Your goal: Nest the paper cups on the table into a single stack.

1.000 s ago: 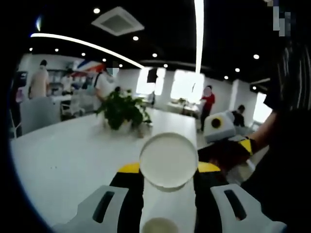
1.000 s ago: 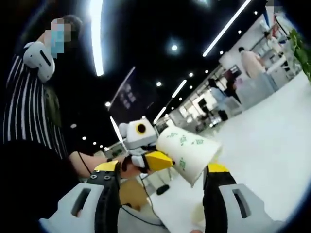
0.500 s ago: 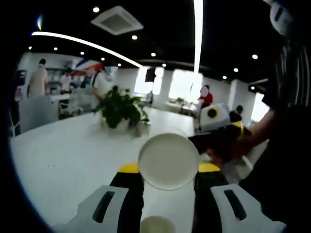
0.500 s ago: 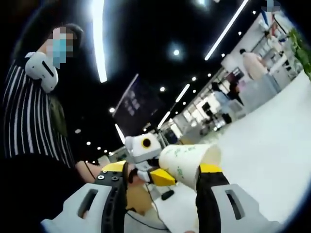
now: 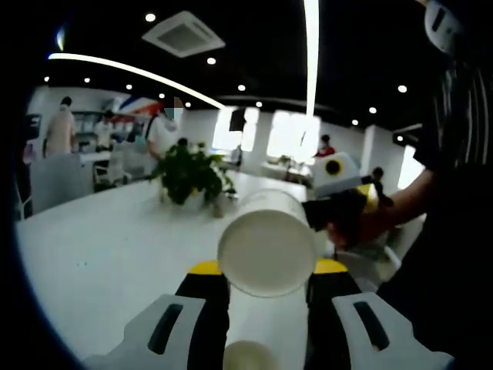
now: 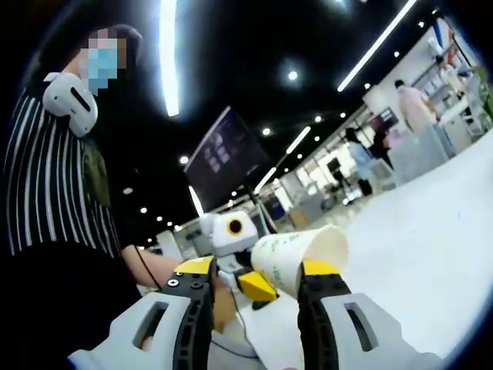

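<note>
A white paper cup point(image 5: 266, 250) lies on its side in my left gripper point(image 5: 267, 267), which is shut on it, the cup's base turned to the camera. In the right gripper view the same cup point(image 6: 296, 254) shows green print, its mouth pointing right, with the left gripper point(image 6: 235, 258) holding its base end. My right gripper point(image 6: 256, 267) is open, its jaws standing either side of cup and left gripper. From the left gripper view, the right gripper point(image 5: 343, 208) sits close beside the cup's far rim. A pale round cup rim point(image 5: 248, 356) shows low between the left jaws.
The long white table point(image 5: 100, 247) runs away from me, with a potted plant point(image 5: 192, 173) standing on it. Several people stand at desks far behind. The person holding the grippers, in a striped top point(image 6: 46, 193), is close on the left of the right gripper view.
My right gripper's jaws have narrowed around the cup. It has also drawn closer to the cup held in my left gripper.
</note>
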Available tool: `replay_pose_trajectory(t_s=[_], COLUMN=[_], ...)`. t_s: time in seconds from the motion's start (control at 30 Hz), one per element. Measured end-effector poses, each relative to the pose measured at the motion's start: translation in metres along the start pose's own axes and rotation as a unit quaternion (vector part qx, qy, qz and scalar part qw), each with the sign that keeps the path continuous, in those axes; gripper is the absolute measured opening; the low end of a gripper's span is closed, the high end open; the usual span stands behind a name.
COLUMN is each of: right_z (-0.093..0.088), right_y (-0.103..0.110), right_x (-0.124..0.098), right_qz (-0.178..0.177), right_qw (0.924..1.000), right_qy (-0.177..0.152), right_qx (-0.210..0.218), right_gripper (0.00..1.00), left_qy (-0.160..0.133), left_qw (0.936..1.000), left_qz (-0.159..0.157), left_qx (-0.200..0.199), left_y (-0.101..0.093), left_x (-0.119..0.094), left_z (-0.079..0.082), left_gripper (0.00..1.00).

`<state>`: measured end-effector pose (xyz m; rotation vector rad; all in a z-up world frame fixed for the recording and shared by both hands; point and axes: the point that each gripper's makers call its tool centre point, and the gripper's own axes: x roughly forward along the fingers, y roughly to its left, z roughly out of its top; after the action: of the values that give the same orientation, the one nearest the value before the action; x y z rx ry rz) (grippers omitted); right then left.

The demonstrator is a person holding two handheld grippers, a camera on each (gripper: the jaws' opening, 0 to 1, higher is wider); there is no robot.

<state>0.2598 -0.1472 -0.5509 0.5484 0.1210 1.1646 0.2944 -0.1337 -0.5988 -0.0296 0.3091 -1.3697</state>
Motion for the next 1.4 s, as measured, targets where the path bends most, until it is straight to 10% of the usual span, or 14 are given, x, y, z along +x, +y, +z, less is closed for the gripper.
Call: replay_pose_trajectory(t_s=[0.17,0.27,0.43,1.4], right_z=[0.003,0.004,0.006,0.004], right_y=[0.002,0.005,0.014,0.012], right_x=[0.0,-0.001,0.0,-0.001], right_qz=[0.009,0.021,0.039,0.031], right_qw=[0.9999,0.9997,0.9988,0.9989], right_qy=[0.001,0.003,0.004,0.023], right_qx=[-0.011,-0.011,-0.029,-0.025], right_gripper=[0.24,0.16,0.0,0.0], left_qy=[0.001,0.008,-0.003,-0.007], left_qw=[1.0,0.998,0.9982,0.9997], left_qz=[-0.003,-0.028,-0.028,-0.015], left_qx=[0.005,0.056,0.052,0.02], left_y=[-0.001,-0.009,-0.015,-0.008], left_x=[-0.001,-0.005,-0.001,-0.006], left_z=[0.0,-0.002,0.002,-0.007], left_gripper=[0.32,0.01,0.02,0.08])
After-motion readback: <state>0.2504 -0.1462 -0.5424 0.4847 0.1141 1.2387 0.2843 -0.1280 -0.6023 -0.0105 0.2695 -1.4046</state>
